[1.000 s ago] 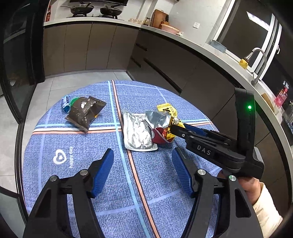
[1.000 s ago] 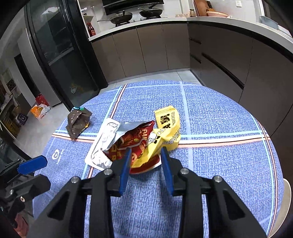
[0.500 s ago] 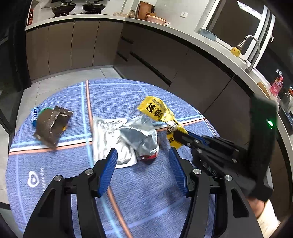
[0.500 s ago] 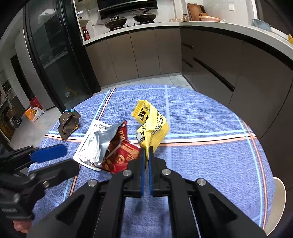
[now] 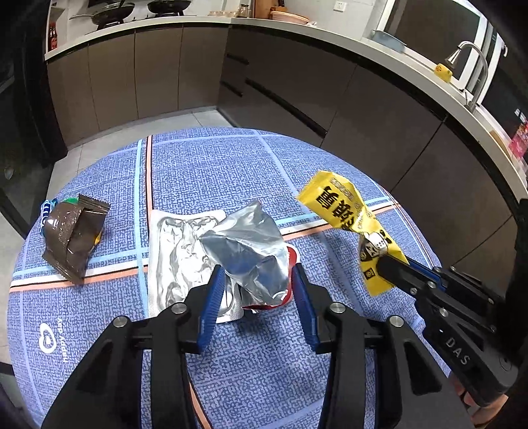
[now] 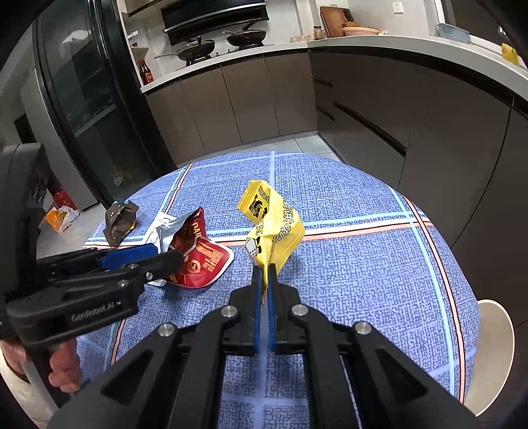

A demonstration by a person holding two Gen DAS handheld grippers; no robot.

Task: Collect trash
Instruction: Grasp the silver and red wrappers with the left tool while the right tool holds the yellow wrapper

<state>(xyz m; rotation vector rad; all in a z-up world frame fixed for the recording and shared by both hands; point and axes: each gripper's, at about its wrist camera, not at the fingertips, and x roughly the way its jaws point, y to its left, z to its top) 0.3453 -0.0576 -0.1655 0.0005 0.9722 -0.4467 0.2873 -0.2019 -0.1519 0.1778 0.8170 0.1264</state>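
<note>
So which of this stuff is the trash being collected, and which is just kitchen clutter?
Trash:
- yellow wrapper, pinched in the right gripper
- red and silver bag, between the closing left gripper jaws
- flat silver pouch
- brown wrapper

Just lying about:
- pans
- cutting board
- faucet
- red bottles

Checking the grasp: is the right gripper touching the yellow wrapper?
Touching: the right wrist view shows the right gripper clamped on the yellow wrapper.

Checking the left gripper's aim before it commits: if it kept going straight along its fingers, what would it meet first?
Most likely the crumpled silver-and-red foil snack bag, already between the closing left gripper fingers, then the blue checked tablecloth beneath.
</note>
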